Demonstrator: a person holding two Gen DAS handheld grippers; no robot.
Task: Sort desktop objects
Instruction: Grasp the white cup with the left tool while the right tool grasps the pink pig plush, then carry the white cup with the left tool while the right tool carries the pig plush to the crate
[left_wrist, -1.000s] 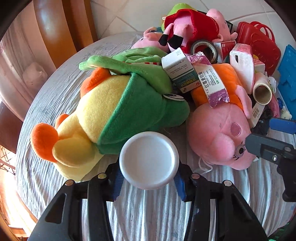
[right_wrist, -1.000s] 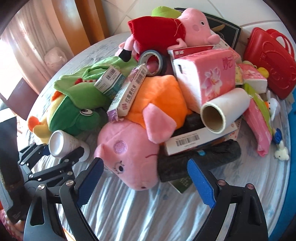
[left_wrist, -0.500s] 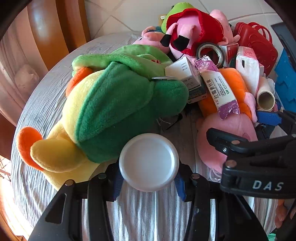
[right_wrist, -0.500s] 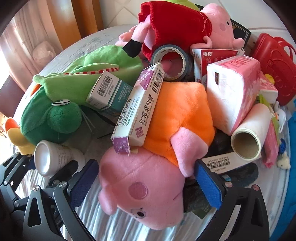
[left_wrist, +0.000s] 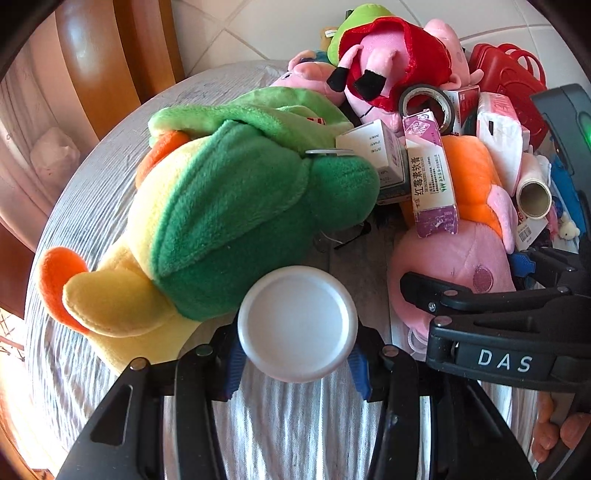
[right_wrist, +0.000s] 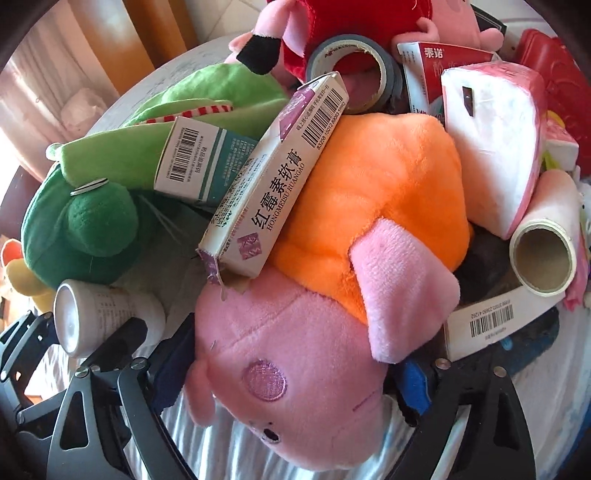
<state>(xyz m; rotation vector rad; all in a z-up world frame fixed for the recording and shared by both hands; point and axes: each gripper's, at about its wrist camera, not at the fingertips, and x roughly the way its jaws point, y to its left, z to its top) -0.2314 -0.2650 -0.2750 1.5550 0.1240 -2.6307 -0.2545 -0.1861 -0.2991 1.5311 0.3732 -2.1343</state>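
My left gripper (left_wrist: 297, 363) is shut on a white pill bottle (left_wrist: 297, 323), its round base toward the camera; the bottle also shows in the right wrist view (right_wrist: 99, 317). My right gripper (right_wrist: 291, 384) is open, its blue pads on either side of the head of a pink pig plush (right_wrist: 291, 373) in an orange top (right_wrist: 373, 184). The jaws straddle the head and are not closed on it. The pig also shows in the left wrist view (left_wrist: 454, 258). A purple-and-white ointment box (right_wrist: 273, 184) leans on the pig.
A green and yellow plush (left_wrist: 221, 221) lies left. The pile behind holds a teal-and-white box (right_wrist: 195, 162), tape roll (right_wrist: 354, 70), red-dressed pig plush (left_wrist: 391, 62), pink tissue pack (right_wrist: 495, 147), cardboard roll (right_wrist: 543, 254) and red basket (left_wrist: 509, 88). The round table's edge (left_wrist: 74, 184) curves left.
My right gripper has moved forward into the pile until its open jaws straddle the pink pig's head. My left gripper still holds the bottle and has moved slightly forward.
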